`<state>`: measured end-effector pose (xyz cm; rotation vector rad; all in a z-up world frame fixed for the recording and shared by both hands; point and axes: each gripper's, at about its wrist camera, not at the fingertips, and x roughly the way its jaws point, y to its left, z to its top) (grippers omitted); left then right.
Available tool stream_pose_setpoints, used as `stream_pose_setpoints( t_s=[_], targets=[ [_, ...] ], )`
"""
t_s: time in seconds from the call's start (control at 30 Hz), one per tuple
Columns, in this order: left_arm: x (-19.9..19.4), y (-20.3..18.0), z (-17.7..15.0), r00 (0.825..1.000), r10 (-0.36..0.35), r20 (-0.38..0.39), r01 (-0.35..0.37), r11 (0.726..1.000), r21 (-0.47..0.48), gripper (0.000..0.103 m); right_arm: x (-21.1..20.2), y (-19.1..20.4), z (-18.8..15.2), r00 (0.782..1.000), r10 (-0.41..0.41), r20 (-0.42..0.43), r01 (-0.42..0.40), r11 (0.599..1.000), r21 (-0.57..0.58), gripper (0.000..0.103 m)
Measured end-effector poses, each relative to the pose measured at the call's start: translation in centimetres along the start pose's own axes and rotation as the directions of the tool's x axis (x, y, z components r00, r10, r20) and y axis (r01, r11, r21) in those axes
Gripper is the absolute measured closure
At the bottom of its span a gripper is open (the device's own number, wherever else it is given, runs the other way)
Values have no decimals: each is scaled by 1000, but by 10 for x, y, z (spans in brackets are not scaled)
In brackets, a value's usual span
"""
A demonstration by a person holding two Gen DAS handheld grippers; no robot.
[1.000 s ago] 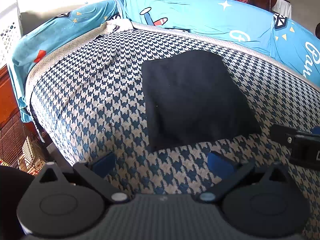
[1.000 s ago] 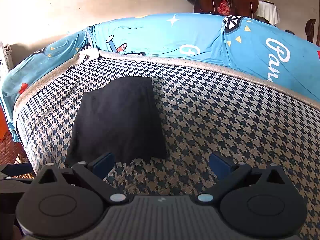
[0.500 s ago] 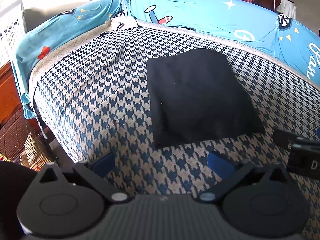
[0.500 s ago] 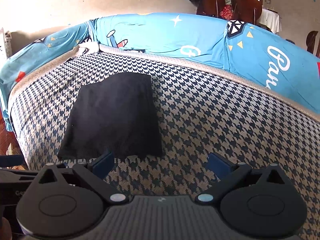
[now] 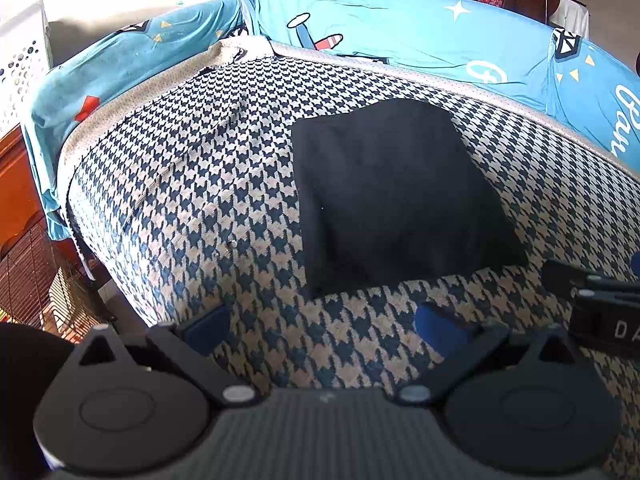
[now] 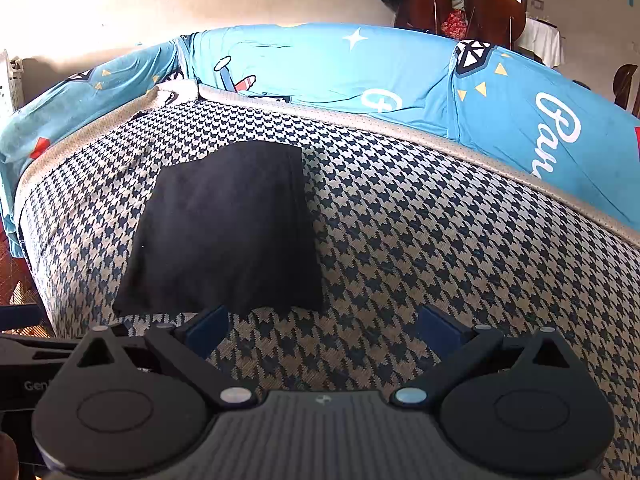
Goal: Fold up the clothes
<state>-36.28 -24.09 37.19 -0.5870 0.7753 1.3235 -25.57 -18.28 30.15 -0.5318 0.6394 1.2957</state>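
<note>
A black garment (image 5: 396,196) lies folded into a flat rectangle on the houndstooth cover of a bed (image 5: 192,184). In the right wrist view the same black garment (image 6: 228,228) sits left of centre on the cover (image 6: 440,248). My left gripper (image 5: 320,326) hovers open just short of the garment's near edge, nothing between its blue pads. My right gripper (image 6: 322,326) is open too, its left pad close to the garment's near right corner. The right gripper's body (image 5: 600,304) shows at the right edge of the left wrist view.
A blue printed sheet (image 6: 360,72) wraps the far and left sides of the bed. Wooden chairs (image 6: 460,8) with clothes on them stand behind. The bed's left edge (image 5: 92,240) drops to a wooden floor with a wire rack (image 5: 48,288). Bare houndstooth cover spreads right of the garment.
Both grippers have drawn back slightly and lifted, so the garment sits a little farther away in both views. The garment itself has not moved.
</note>
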Motion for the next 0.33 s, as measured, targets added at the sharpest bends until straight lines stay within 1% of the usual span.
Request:
stream_pose_setpoints(
  t_s=[0.33],
  targets=[
    [-1, 0, 0, 1000, -10, 5, 10, 1000, -2, 0, 0, -1, 0, 1000, -4, -6, 4, 1000, 9, 1]
  ],
)
